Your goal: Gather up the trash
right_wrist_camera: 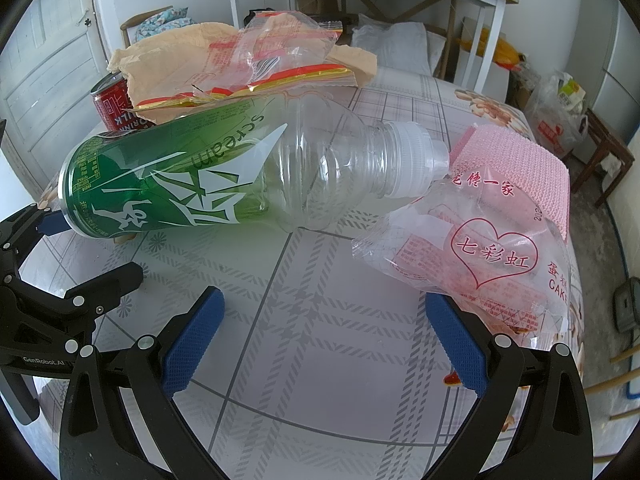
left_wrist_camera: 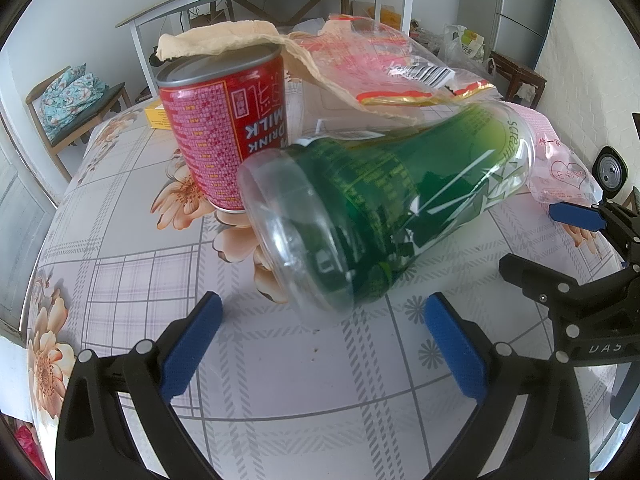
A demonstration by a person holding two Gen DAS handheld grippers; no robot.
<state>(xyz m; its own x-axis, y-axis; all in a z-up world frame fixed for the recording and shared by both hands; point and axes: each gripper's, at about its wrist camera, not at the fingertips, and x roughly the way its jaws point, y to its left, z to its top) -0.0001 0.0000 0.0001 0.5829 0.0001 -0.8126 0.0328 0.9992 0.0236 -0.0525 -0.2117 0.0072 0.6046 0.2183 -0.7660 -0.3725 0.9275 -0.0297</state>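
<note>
The empty green-labelled plastic bottle (left_wrist_camera: pixel 384 216) lies on its side on the floral tabletop (left_wrist_camera: pixel 132 264), base toward the left hand-held gripper (left_wrist_camera: pixel 320 344), white cap (right_wrist_camera: pixel 416 160) resting against the pink cake wrapper (right_wrist_camera: pixel 492 248) on the right. Both the left hand-held gripper and the right hand-held gripper (right_wrist_camera: pixel 324 344) stand wide open and hold nothing. The step in hand appears to be picking up the bottle. Recommended approach: straddle the base with the left pads, close across the labelled body rather than the rounded clear end, and lift clear of the inverted red milk-drink can (left_wrist_camera: pixel 228 128) just behind on the left. Behind the bottle, brown paper (right_wrist_camera: pixel 192 60) and a clear snack bag (right_wrist_camera: pixel 276 48) overlap; what lies beneath them is hidden. The bottle's outline is motion-blurred in the left wrist view, so whether it touches the can cannot be determined.
</note>
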